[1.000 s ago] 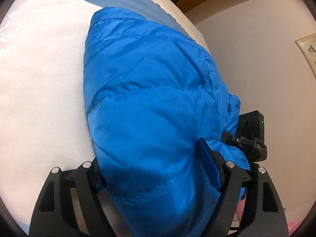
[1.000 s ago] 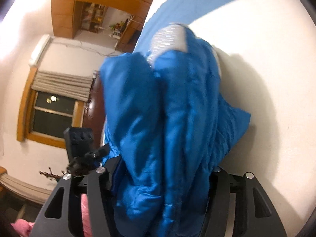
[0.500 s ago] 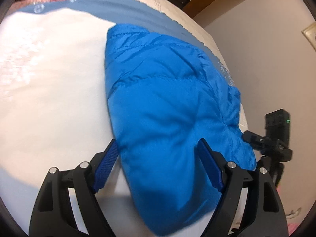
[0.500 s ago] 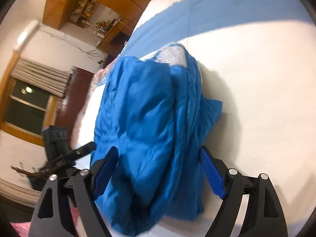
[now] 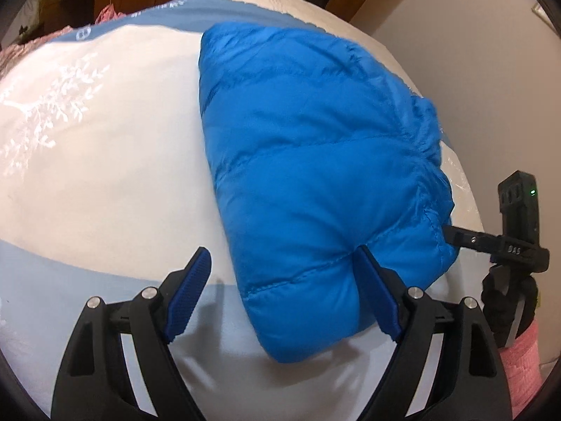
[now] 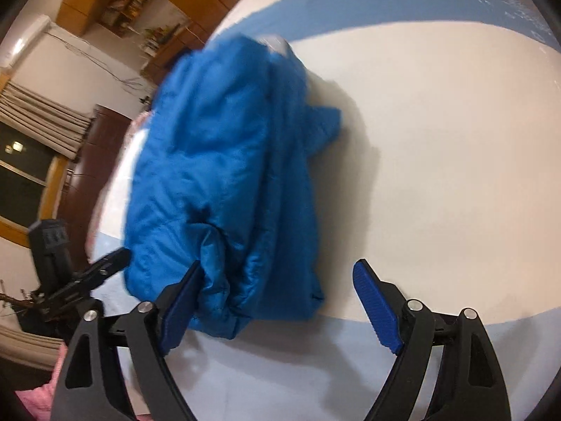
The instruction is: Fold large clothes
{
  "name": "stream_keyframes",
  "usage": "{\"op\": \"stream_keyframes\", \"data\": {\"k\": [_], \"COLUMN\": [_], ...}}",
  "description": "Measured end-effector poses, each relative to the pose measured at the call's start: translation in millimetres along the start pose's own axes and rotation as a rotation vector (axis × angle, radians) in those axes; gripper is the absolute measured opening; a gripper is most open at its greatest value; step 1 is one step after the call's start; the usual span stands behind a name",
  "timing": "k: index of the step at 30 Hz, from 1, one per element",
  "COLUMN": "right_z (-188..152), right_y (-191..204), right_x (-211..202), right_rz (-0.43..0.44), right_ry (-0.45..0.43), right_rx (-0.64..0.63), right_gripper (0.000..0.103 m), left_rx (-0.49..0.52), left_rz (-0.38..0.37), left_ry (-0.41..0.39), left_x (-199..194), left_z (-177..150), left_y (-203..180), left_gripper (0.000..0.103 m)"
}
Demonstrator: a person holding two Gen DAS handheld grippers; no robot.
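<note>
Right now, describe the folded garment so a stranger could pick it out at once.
Start at the bed, spread with a cream cover banded in pale blue. On it lies the puffy jacket, folded into a thick quilted bundle near the edge by the wall. Its vivid, shiny royal blue sets it apart from the pale bedding and the pink cloth behind.

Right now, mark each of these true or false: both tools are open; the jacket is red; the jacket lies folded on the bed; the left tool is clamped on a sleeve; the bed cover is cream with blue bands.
1. Both tools are open. True: the left tool and the right tool both stand open.
2. The jacket is red. False: the jacket is blue.
3. The jacket lies folded on the bed. True.
4. The left tool is clamped on a sleeve. False: it grips nothing.
5. The bed cover is cream with blue bands. True.
</note>
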State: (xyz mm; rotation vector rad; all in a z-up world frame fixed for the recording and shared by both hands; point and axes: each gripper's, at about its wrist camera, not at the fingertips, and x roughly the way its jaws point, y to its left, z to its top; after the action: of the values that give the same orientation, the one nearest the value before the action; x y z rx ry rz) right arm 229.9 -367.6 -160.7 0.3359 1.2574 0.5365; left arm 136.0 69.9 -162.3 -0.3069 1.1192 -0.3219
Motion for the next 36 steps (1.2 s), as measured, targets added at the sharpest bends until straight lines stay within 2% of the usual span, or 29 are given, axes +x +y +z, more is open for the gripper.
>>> {"op": "stream_keyframes", "data": {"k": [4,7,10,12,14,16,21,36], "right_z": [-3.1,-4.7,-4.8,-6.1,-8.4,-13.6,-27.8,-50.1], "right_y": [-12.4,-10.8,3.1,17.7,31.8,43.8,79.2,116.2], "right_x": [9.7,1.1,-20.3,-35.0,-45.7,-54.7,-76.6,-102.7], "right_rz": [0.017,0.008,-0.039,-0.114,-0.190,-0.215,-0.259,-0.350], "right_ry": [0.012,-0.002,-0.030,-0.043,-0.042,-0.053,-0.093,-0.092], "right_rx": [0.045,0.047,0.007,-0.029,-0.054,-0.074,-0.123,-0.143], "right_gripper": [0.088,0.089,0.091,0.098,0.099,0.099,0.099,0.099], "left_rx": [-0.022,-0.020,0.011,0.010,0.012,0.017,0.055,0.028], "left_rz": [0.002,0.063,0.131,0.163,0.194,0.233,0.356,0.393], "left_ry": [0.005,-0.001,-0.007,-0.012,-0.018,-0.022,-0.031,-0.104], "left_x": [3.9,-9.6,-27.3,-39.3,-50.2,-55.8,-79.2,-141.6], "left_z": [-2.2,-0.9,-3.1,-4.4,-7.0,-7.5,-18.7,-35.8], "left_y": [5.1,-3.6,-15.6,-23.1,-29.6,-36.0,-54.5,-84.8], "left_gripper": [0.084,0.083,0.083,0.084,0.086,0.091,0.093,0.094]}}
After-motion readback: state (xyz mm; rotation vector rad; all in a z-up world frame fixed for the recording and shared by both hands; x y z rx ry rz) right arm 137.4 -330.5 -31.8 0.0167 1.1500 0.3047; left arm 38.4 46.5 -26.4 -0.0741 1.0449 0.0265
